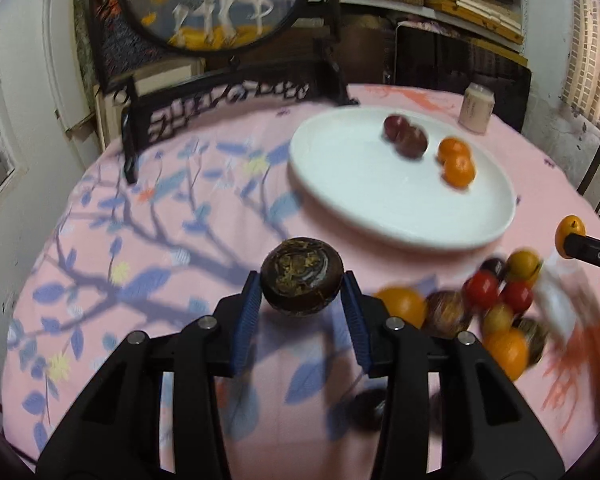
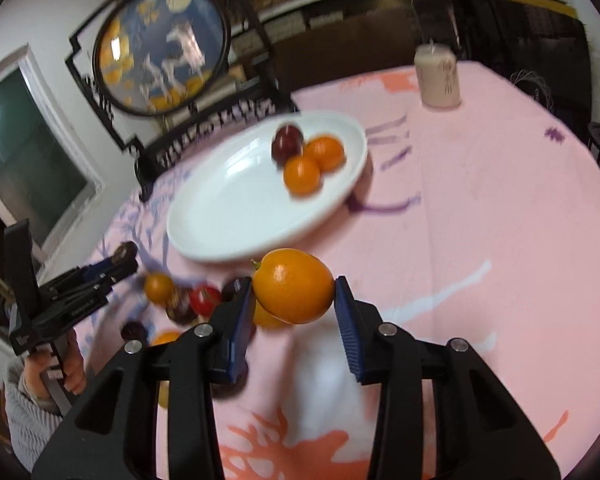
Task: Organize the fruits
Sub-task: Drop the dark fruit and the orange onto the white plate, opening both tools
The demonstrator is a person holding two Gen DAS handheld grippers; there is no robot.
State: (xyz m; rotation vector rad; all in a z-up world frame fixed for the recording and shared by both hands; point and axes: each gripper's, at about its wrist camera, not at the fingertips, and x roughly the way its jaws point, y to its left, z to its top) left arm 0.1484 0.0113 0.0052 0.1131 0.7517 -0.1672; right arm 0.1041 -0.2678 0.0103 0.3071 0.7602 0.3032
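Left gripper [image 1: 302,294] clamping a dark brown fruit [image 1: 302,278] just short of the white plate [image 1: 380,208], right gripper [image 2: 294,294] clamping a yellow-orange fruit [image 2: 294,286] near the plate's front rim, loose fruit pile [image 1: 488,308] on the table [image 1: 140,240] beside the plate, two dark fruits and two oranges [image 1: 456,162] on the plate, pale jar [image 1: 476,108] behind it.

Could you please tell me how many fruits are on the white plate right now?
4: two dark red fruits touching, and two oranges touching, all toward the far side of the white plate.
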